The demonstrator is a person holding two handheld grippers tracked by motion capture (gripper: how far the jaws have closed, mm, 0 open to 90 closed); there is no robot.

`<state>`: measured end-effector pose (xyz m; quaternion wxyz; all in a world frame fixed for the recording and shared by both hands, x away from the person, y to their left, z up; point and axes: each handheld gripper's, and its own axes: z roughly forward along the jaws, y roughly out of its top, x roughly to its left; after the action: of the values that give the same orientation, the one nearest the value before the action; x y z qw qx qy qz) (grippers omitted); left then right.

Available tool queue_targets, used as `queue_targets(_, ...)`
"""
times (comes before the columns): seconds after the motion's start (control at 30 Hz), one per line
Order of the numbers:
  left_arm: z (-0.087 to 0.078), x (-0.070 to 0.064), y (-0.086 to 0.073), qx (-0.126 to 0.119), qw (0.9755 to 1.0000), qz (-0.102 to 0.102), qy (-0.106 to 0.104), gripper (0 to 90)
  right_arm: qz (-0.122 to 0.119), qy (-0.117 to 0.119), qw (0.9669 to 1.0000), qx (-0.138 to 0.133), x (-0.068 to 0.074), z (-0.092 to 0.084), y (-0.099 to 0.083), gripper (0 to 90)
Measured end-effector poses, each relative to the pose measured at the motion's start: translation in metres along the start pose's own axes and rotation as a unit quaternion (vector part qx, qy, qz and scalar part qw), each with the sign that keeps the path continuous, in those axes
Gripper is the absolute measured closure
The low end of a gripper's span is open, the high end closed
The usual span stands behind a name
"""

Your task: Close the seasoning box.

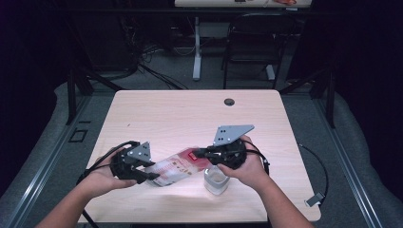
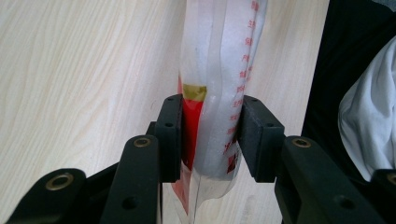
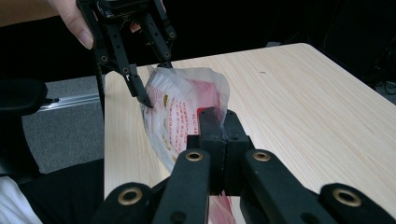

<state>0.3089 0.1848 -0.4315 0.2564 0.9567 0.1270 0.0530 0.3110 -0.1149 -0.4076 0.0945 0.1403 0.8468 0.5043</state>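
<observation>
Hand-held gripper squeezes pouch; high view adds jar.

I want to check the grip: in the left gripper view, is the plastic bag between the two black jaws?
Yes, the left claw has the red-and-white plastic bag between its jaws, pads against both sides.

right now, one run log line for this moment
left gripper: shut on bag | right gripper: shut on bag top | jar: on table

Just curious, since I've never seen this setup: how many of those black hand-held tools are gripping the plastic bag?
2. The left tool clamps the bag at its left end; the right tool pinches its red top edge, above a clear cup.
</observation>
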Motion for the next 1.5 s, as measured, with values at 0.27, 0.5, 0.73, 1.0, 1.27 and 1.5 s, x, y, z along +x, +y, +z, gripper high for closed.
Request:
queue_targets(0.27, -0.003, 0.000, 0.002, 0.005, 1.0000, 0.000, 0.001, 63.8, 0.000, -0.001, 1.0000, -0.006, -0.001, -0.001, -0.002, 90.0)
queue_targets(0.5, -0.009, 0.000, 0.007, 0.013, 0.9999, 0.002, 0.004, 64.1, 0.002, -0.004, 0.9999, -0.015, -0.001, -0.002, -0.005, 90.0)
queue_targets(0.73, -0.015, 0.000, 0.013, 0.019, 0.9998, 0.007, 0.006, 64.7, 0.007, -0.004, 0.9997, -0.024, -0.003, -0.006, -0.011, 90.0)
queue_targets(1.0, -0.019, -0.001, 0.023, 0.022, 0.9997, 0.010, 0.005, 66.0, 0.010, -0.007, 0.9994, -0.034, -0.003, -0.013, -0.017, 90.0)
queue_targets(1.27, -0.022, -0.001, 0.029, 0.024, 0.9996, 0.016, 0.005, 67.9, 0.019, -0.007, 0.9986, -0.048, -0.002, -0.018, -0.023, 90.0)
queue_targets(1.5, -0.024, -0.002, 0.030, 0.020, 0.9996, 0.018, 0.007, 69.6, 0.025, -0.008, 0.9979, -0.059, -0.001, -0.019, -0.028, 90.0)
